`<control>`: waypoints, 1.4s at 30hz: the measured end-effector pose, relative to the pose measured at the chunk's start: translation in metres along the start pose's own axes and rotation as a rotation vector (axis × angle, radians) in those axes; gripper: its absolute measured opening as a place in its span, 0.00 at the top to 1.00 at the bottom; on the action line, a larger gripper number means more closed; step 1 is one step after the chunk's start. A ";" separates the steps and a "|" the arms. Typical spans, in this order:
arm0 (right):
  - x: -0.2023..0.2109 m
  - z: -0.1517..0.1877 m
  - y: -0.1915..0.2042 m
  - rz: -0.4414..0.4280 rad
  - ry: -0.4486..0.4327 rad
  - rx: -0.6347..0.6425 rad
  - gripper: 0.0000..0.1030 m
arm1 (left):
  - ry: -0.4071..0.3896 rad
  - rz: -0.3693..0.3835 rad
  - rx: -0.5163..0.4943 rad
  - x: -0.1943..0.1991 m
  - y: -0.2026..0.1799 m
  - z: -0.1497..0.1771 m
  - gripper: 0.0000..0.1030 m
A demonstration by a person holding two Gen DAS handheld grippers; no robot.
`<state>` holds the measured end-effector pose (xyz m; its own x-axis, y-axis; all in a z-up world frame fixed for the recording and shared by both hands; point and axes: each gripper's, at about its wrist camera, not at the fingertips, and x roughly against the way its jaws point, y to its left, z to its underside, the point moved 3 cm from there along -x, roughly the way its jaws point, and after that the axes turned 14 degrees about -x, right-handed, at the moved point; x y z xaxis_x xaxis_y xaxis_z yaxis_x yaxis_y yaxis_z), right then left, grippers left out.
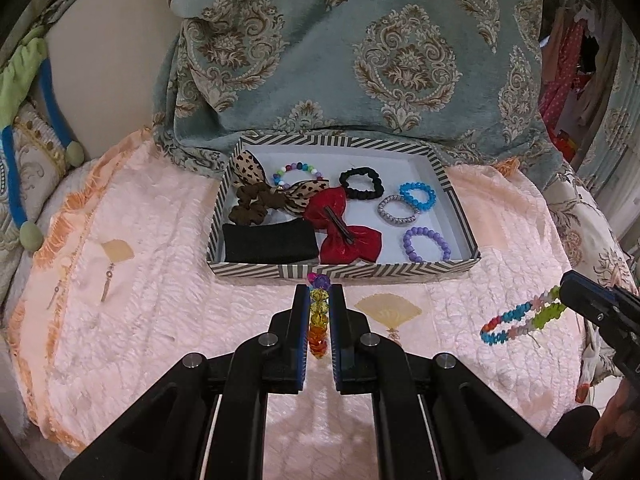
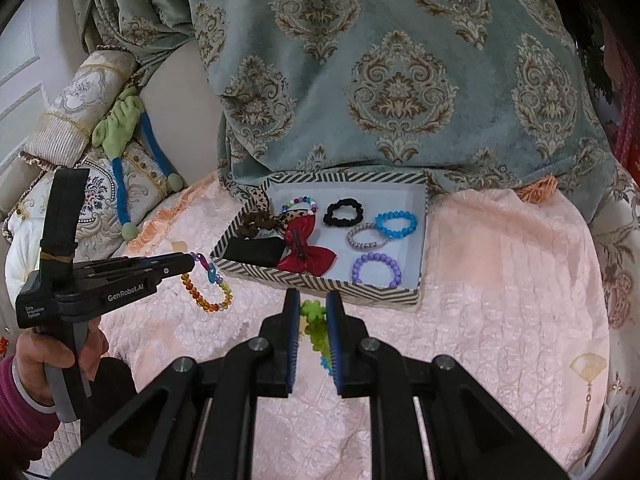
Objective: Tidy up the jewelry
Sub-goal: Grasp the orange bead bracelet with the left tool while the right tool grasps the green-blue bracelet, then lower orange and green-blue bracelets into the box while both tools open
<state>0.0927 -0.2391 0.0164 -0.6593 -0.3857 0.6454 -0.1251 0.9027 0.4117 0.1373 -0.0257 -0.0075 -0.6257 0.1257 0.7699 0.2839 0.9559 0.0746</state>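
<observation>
left tongs (image 1: 319, 300): clamped on rainbow bead bracelet (image 1: 319, 322) | right tongs (image 2: 313, 312): clamped on flower bracelet (image 2: 316, 320) | striped box (image 1: 344, 270): just ahead of both, left tongs nearer

Soft, even indoor light fills both views, bright enough to keep colours clear, with only faint shadows under the gripper arms on the pink bedspread (image 1: 160, 280). The fisheye lens bends everything toward the edges, and the corners fall into black. The centre stays sharp, while the rims turn slightly smeared; a mild sheen sits on the bedspread.
</observation>
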 end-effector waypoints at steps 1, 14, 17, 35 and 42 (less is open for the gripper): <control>0.000 0.000 0.000 0.001 0.000 0.002 0.87 | 0.000 -0.004 -0.003 -0.001 0.001 -0.001 1.00; -0.011 -0.012 0.001 0.015 0.005 0.017 0.87 | 0.014 -0.042 -0.024 -0.012 0.009 -0.015 1.00; -0.014 -0.016 0.002 0.025 0.007 0.030 0.87 | 0.019 -0.054 -0.030 -0.016 0.012 -0.019 1.00; -0.048 -0.044 0.005 0.041 0.022 0.054 0.87 | 0.022 -0.093 -0.044 -0.038 0.033 -0.055 1.00; -0.066 -0.057 0.007 0.046 0.031 0.060 0.87 | 0.024 -0.099 -0.057 -0.048 0.035 -0.068 1.00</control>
<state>0.1773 -0.2182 0.0137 -0.6421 -0.3484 0.6829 -0.1399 0.9291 0.3424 0.2266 -0.0164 0.0006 -0.6350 0.0240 0.7721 0.2625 0.9467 0.1865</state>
